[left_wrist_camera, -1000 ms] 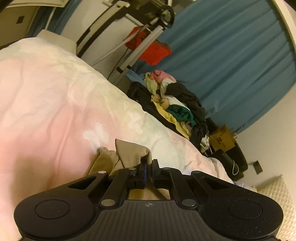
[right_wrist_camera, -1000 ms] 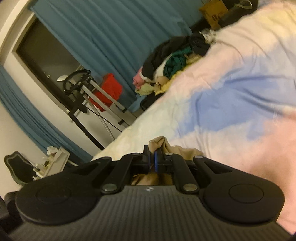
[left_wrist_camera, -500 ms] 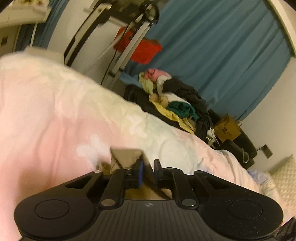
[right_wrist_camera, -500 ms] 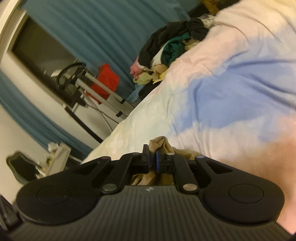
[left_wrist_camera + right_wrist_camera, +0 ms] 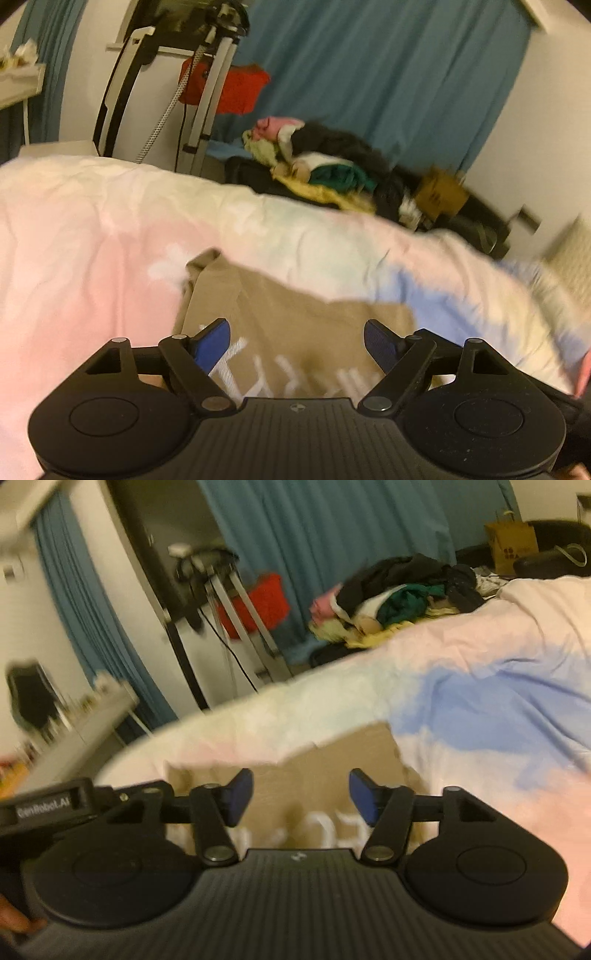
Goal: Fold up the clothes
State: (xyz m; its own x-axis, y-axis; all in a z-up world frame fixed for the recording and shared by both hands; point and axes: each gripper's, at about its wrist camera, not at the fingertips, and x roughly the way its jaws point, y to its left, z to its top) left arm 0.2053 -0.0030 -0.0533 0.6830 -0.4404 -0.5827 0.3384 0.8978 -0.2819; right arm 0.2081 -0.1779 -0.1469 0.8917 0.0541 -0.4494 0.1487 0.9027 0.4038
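A tan garment with white lettering (image 5: 295,325) lies spread flat on the pastel pink, white and blue bedcover (image 5: 92,240). My left gripper (image 5: 297,343) is open and empty just above the garment, its blue pads (image 5: 212,341) wide apart. In the right wrist view the same tan garment (image 5: 306,786) lies flat under my right gripper (image 5: 301,794), which is also open and empty. The left gripper's body shows at the left edge of the right wrist view (image 5: 48,805). Both views are motion-blurred.
A heap of mixed clothes (image 5: 325,166) lies beyond the bed's far edge, in front of a blue curtain (image 5: 369,74). A metal frame with a red bag (image 5: 207,85) stands at the left. A brown paper bag (image 5: 511,546) sits at the far right.
Both grippers were shut on bunched tan fabric; they have opened and let it go. The garment now lies spread flat on the bed. Both cameras have swung level.
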